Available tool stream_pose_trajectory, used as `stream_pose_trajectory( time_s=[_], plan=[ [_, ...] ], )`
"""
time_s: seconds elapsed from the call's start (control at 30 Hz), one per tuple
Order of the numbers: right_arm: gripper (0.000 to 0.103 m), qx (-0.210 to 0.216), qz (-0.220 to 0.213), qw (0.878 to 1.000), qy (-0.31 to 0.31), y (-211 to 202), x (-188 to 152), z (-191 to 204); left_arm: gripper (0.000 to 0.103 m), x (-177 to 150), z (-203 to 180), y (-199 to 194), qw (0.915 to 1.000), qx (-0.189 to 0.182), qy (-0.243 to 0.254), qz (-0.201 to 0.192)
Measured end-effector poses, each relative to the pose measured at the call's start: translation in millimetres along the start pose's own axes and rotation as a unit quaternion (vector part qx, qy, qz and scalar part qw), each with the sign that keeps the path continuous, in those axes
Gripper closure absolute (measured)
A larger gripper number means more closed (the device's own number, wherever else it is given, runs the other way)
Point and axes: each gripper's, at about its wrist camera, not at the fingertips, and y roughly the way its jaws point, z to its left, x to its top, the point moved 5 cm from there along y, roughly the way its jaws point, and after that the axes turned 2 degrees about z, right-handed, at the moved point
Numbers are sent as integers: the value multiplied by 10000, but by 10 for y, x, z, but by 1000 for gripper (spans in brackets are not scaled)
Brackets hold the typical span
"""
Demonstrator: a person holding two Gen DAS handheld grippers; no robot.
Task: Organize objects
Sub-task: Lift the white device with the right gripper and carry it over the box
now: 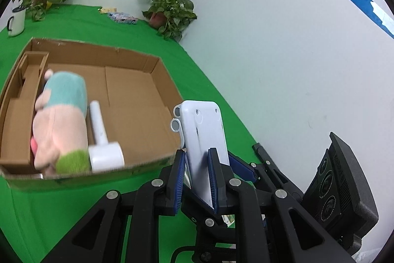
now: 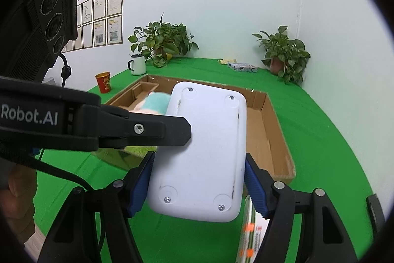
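Note:
A flat white plastic device (image 1: 203,130) (image 2: 204,157) is held up above the green tabletop by both grippers. My left gripper (image 1: 197,164) is shut on its thin edge, blue pads on either face. My right gripper (image 2: 199,186) clamps it across its width, one pad against each long side. In the right wrist view the left gripper's black finger (image 2: 157,130) reaches in from the left onto the device. Behind it lies an open cardboard box (image 1: 157,80) (image 2: 278,139) with a pink-and-teal plush toy (image 1: 61,120) and a white handled tool (image 1: 103,142) inside.
Two potted plants (image 2: 162,41) (image 2: 283,53), a white mug (image 2: 138,64), a red cup (image 2: 103,81) and a patterned packet (image 2: 242,66) stand along the back of the green cloth (image 2: 320,139). A printed carton (image 2: 251,233) lies under my right gripper. White walls close the corner.

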Motion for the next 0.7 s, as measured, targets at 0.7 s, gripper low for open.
stream_pose_trajectory(
  time_s=[0.7],
  plan=[
    [35, 141, 348, 9989, 271, 590, 580, -176, 87, 782, 214, 288, 9991, 171, -231, 321]
  ],
)
